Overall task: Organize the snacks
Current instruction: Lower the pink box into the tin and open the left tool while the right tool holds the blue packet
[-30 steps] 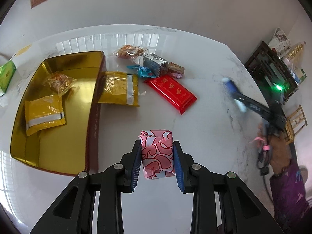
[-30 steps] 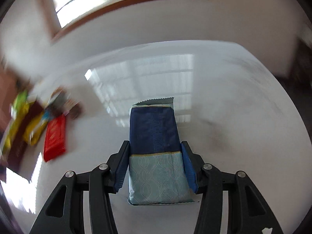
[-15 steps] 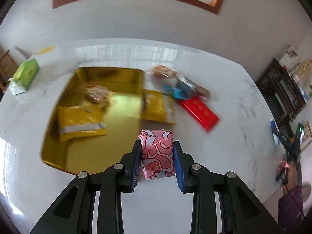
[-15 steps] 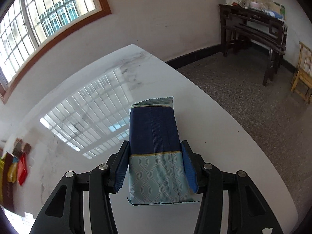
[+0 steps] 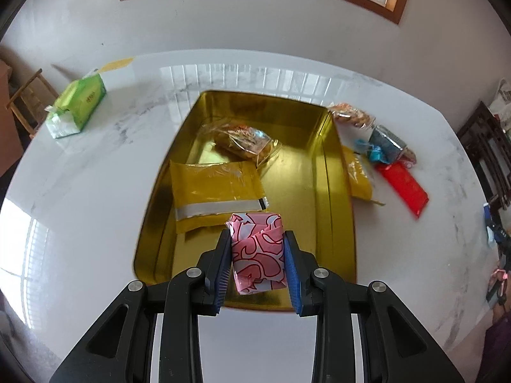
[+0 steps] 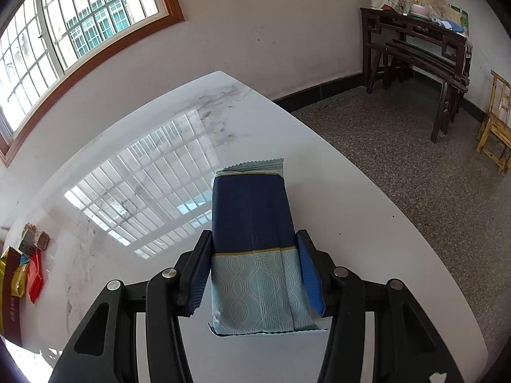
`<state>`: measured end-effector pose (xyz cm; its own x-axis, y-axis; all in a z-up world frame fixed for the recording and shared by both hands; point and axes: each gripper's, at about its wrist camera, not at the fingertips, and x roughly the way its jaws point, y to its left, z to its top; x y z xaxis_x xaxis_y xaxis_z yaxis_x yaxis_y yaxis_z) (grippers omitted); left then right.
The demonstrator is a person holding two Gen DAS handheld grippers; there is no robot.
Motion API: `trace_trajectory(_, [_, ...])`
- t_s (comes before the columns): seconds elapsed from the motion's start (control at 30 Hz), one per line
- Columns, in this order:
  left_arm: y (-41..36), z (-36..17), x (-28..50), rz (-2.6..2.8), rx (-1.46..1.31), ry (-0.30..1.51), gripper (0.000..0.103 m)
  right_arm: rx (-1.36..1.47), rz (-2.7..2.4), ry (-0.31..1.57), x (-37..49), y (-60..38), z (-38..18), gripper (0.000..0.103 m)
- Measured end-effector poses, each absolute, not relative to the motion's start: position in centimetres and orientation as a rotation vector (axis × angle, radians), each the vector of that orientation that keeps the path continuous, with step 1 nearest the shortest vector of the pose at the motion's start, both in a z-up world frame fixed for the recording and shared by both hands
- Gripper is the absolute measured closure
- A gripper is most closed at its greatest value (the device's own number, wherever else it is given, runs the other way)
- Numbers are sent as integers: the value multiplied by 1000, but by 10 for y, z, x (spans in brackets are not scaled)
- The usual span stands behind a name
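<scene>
left hand-held gripper (image 5: 258, 255) clamps pink snack (image 5: 258, 252) above gold tray (image 5: 332, 172)

Left tongs (image 5: 258, 257), right tongs (image 6: 252, 271) clamped, angled down.

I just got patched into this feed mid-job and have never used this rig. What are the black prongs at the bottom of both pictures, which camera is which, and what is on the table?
The prongs are two hand-held grippers; a person carries one in each hand. Each picture comes from a fisheye camera on one gripper, looking along its jaws.

Left-wrist view: the left gripper is shut on a pink patterned packet, held over the near end of a gold tray. Inside the tray lie a yellow pouch and a clear bag of snacks. Right of the tray, on the white table, sit more snacks, including a red packet. A green tissue pack lies far left.

Right-wrist view: the right gripper is shut on a blue packet, over a bare corner of the table.
</scene>
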<state>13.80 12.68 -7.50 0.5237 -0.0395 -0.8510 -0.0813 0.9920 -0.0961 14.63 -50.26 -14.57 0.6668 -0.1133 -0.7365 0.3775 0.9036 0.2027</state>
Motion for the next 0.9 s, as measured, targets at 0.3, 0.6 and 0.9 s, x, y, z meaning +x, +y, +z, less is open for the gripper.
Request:
trace_trajectory(0.3, [125,-103,161,55,-102,1048,71,352,-285,798,146,-502,-146,55])
trace_trajectory(0.6, [131,-118,162,92,-70,1046,71,347,-277,801,146,-501,-145,54])
trace_trajectory(0.9, [120,-116,155,141,18,1011,66,344,-278,803,147,-502,-145,54])
